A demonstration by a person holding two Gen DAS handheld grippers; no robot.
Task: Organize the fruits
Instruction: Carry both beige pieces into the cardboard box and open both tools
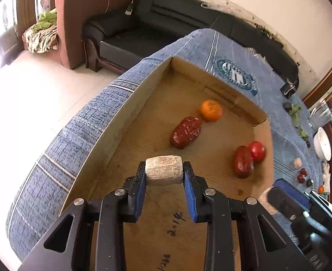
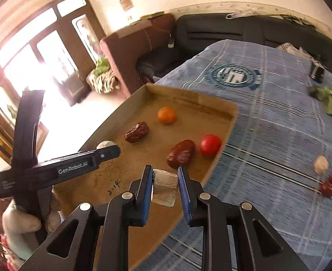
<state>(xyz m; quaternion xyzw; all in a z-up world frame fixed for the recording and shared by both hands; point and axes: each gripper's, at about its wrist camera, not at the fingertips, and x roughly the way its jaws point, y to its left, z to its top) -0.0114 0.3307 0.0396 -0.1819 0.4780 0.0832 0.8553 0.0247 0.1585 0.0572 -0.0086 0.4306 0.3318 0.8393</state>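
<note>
Fruit is hanging over the cardboard tray (image 1: 129,122) in both grippers; the left gripper (image 1: 164,172) is pinching a pale, fibrous chunk (image 1: 163,169) end to end, seemingly light and firm; the right gripper (image 2: 165,186) is clamping a paler, glassy-looking piece (image 2: 164,189), likely slippery, best gripped on its flat faces.

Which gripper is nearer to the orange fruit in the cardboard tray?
Left, seemingly. The left gripper, holding a pale chunk, is over the tray, nearer the orange fruit. The right gripper hangs back at the tray's near edge.
</note>
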